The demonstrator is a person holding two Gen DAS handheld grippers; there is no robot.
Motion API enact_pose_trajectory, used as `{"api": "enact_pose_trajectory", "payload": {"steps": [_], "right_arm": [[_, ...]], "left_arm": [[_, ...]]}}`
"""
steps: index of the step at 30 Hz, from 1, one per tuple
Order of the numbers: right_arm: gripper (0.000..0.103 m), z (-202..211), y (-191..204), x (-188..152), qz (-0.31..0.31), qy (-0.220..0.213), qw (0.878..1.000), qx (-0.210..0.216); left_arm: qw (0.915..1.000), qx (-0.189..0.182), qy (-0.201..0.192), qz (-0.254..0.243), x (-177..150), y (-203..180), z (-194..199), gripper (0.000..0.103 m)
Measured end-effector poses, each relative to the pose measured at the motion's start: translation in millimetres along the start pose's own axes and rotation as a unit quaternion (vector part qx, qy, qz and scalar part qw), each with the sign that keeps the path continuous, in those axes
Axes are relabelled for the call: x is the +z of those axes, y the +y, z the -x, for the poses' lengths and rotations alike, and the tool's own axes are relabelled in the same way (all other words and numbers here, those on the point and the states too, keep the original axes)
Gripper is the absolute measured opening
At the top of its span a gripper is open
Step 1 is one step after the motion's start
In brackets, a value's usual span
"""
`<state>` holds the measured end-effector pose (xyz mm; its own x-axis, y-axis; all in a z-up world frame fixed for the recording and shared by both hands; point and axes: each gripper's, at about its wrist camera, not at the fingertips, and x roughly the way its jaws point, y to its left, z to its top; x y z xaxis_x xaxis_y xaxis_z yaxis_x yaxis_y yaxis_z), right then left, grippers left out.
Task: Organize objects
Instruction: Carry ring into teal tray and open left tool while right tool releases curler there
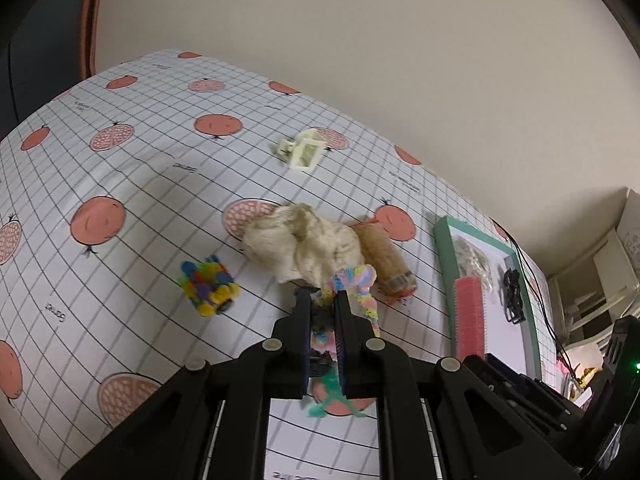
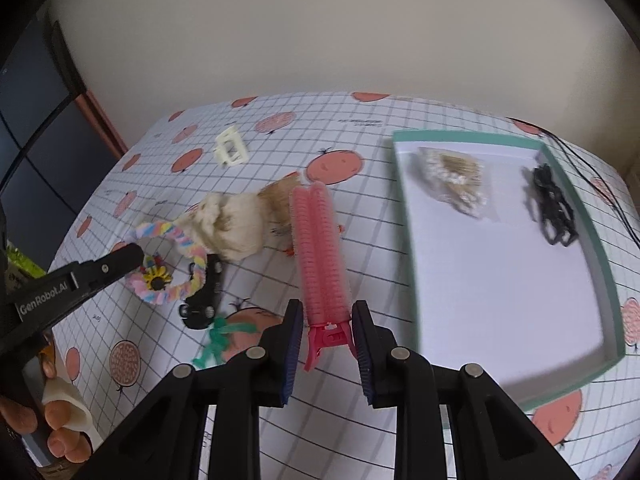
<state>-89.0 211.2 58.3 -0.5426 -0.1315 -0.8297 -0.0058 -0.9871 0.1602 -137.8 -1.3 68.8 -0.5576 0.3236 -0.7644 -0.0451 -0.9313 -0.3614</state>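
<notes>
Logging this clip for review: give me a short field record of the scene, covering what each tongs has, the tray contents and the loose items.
left tongs: shut on pastel pipe-cleaner ring
right tongs: open around pink hair roller clip
tray: holds black claw clip and bagged beige item
loose on tablecloth: cream claw clip, cream scrunchie, pom-pom clip

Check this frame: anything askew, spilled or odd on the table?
Nothing spilled or damaged. The loose accessories are just unsorted: a cream scrunchie lies against a tan roller, outside the green tray.
</notes>
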Motion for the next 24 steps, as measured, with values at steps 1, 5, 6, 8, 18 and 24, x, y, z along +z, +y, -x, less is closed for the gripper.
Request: {"api": "enact_pose_trajectory", "payload": {"steps": [1, 5, 6, 8, 18, 24], "right_arm": [[0.027, 2, -5, 0, -0.003, -0.002, 1.0, -0.003], [0.027, 9, -24, -1, -0.018, -0.004, 1.0, -0.012], [0.027, 11, -29, -1, -0.02, -0.005, 1.0, -0.016], [0.027, 14, -41, -2, -0.029, -0.007, 0.999, -0.022], [0.027, 30, -103, -12, -0.077, -0.007, 0.996, -0.054], [0.027, 31, -138, -17, -0.108, -0.002, 0.991, -0.075]], "left_arm": [[1.0, -0.002, 0.001, -0.001, -1, -3, -1, 0.011], [0.9998, -0.018, 0.005, -0.009, -9, -22, -3, 0.011], [0.9997, -0.021, 0.006, -0.012, -10, -28, -4, 0.011], [0.9994, -0.029, 0.009, -0.017, -14, -39, -7, 0.011], [0.9959, -0.066, 0.019, -0.058, -36, -99, -15, 0.011], [0.9908, -0.086, 0.029, -0.1, -52, -139, -26, 0.011]]}}
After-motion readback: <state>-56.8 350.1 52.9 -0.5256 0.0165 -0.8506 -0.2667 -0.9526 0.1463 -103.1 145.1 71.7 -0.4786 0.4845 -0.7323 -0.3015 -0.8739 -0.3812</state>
